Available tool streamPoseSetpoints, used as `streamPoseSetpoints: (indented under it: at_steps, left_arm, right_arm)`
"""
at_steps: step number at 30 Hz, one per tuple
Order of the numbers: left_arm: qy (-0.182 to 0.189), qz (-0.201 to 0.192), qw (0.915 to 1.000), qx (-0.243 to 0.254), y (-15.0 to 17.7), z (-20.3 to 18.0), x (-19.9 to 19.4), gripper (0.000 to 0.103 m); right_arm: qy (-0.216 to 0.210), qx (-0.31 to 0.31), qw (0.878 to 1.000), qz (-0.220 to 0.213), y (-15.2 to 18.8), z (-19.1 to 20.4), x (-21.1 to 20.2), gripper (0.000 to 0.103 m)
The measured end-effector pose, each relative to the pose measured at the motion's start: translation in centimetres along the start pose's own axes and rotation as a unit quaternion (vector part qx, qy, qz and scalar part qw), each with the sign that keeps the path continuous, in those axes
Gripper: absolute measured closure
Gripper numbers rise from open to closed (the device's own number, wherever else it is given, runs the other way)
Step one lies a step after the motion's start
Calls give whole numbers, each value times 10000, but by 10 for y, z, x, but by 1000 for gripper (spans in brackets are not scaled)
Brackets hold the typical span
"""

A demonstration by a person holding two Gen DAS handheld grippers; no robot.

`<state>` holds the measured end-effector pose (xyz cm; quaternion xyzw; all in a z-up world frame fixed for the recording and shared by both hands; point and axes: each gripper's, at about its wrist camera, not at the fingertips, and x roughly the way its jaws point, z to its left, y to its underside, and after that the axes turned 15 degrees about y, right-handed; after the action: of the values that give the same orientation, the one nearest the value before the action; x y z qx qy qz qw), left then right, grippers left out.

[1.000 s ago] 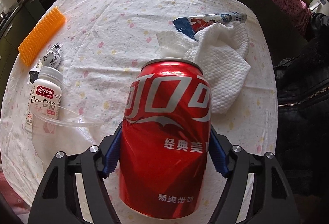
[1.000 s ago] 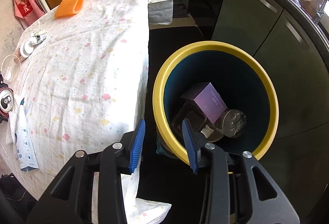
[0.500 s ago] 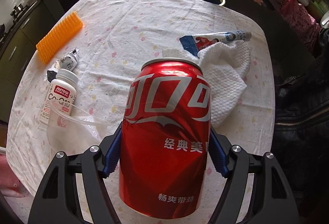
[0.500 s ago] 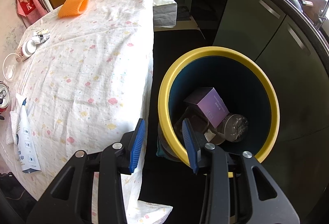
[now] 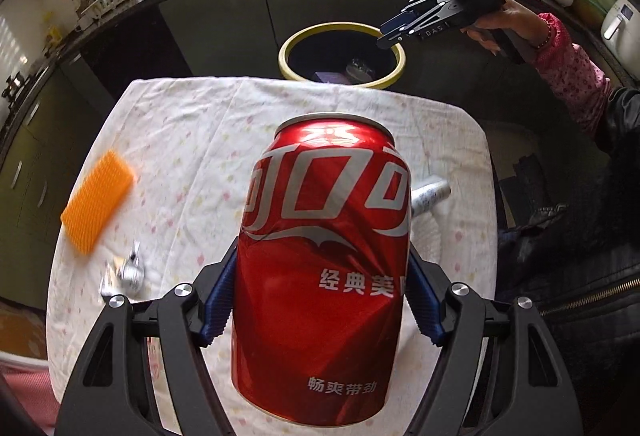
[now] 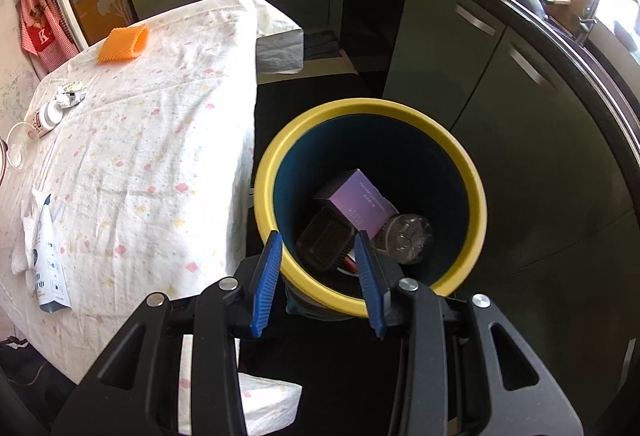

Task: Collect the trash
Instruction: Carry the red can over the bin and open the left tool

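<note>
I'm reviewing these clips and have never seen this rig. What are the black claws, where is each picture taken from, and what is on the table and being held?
No robot here: a person holds a two-finger gripper in each hand, each with a fisheye camera looking along its fingers. In the left wrist view, the left gripper clamps a red soda can above the cloth-covered table. The right wrist view shows the right gripper, empty, jaws apart, over a yellow-rimmed bin holding a purple box. On the table lie an orange brush, a white pill bottle, a crumpled wrapper and a pouch.
</note>
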<state>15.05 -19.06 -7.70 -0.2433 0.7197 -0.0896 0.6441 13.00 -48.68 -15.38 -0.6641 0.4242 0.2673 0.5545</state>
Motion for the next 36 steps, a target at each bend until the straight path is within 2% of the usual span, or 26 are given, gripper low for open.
streamPoseSetpoints:
  at_steps: [9, 15, 19, 21, 24, 26, 32, 36]
  left_arm:
    - [421, 124, 9976, 537, -138, 2, 81, 30]
    - [599, 281, 9958, 640, -216, 8, 148, 30]
    - [564, 443, 9959, 546, -256, 14, 192, 30]
    - [388, 504, 9970, 449, -268, 20, 206, 22]
    - [281, 396, 9985, 264, -278, 26, 207, 19]
    - [250, 213, 9993, 177, -275, 26, 192, 15]
    - [43, -538, 9985, -41, -232, 20, 116, 9]
    - [12, -1263, 9905, -541, -185, 19, 57, 6]
  right_arm:
    - [353, 874, 9955, 131, 47, -82, -1, 67]
    - [454, 1184, 9911, 402, 76, -114, 10, 67]
    - [462, 1349, 9886, 487, 87, -127, 16, 66]
    - [469, 1375, 9882, 488, 89, -129, 19, 59]
    - [406, 1351, 9889, 477, 89, -127, 22, 57]
    - [372, 1292, 9898, 478, 87, -124, 24, 57]
    - [274, 1147, 9922, 414, 77, -108, 22, 57]
    - [220, 946, 9946, 363, 67, -88, 16, 57]
